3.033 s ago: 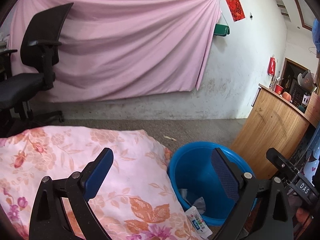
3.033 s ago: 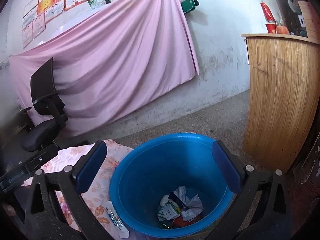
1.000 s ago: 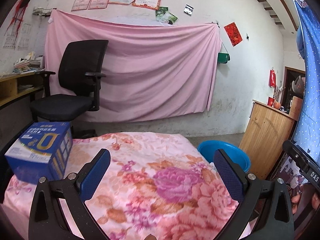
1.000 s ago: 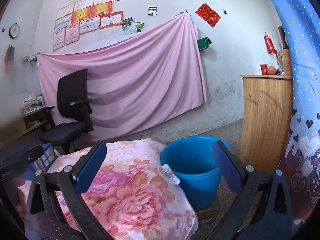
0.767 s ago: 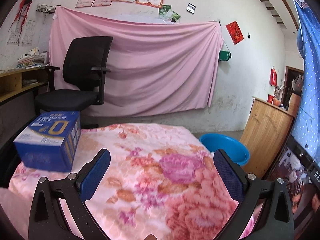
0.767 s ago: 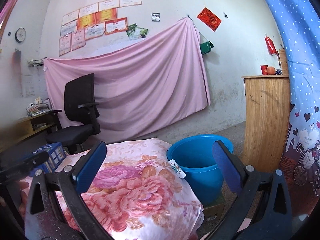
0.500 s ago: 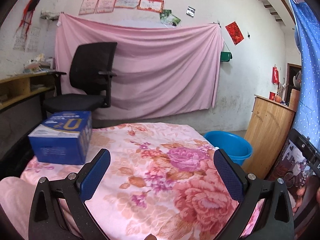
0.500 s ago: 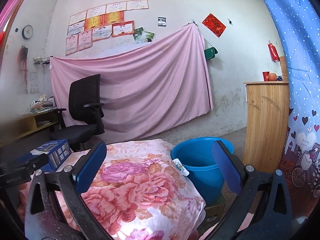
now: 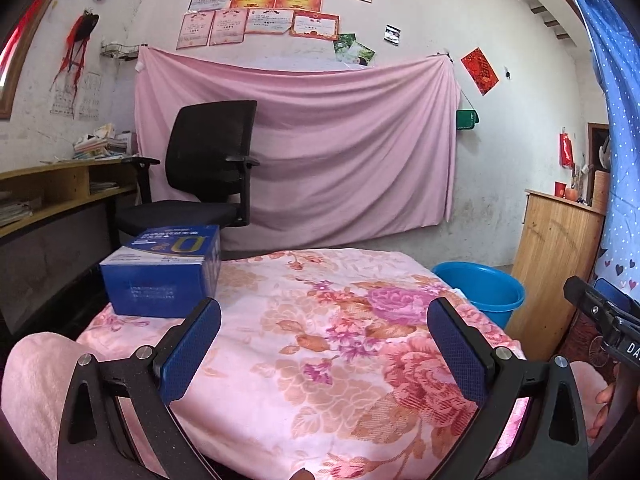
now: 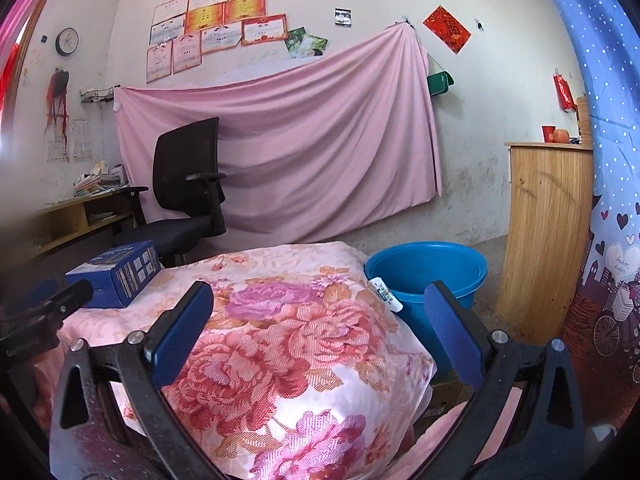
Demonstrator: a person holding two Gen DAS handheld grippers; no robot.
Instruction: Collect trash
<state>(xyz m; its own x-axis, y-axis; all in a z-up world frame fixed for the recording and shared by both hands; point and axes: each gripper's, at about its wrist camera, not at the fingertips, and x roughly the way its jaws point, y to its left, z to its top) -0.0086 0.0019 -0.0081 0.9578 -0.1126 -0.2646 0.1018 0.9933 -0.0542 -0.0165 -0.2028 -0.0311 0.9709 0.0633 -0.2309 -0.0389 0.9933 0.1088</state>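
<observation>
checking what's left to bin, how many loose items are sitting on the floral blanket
2: a blue box at the far left corner of the floral blanket, and a small white tube on the right edge beside the blue bucket. Folds may hide more.

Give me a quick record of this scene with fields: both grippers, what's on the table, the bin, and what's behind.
left gripper: jaws open, empty, above the floral cloth
right gripper: jaws open, empty
blue box: on the cloth, far left corner
small white tube: at the cloth's right edge, beside the bin
blue bucket: on the floor, right of the table
background: black office chair, pink wall drape
</observation>
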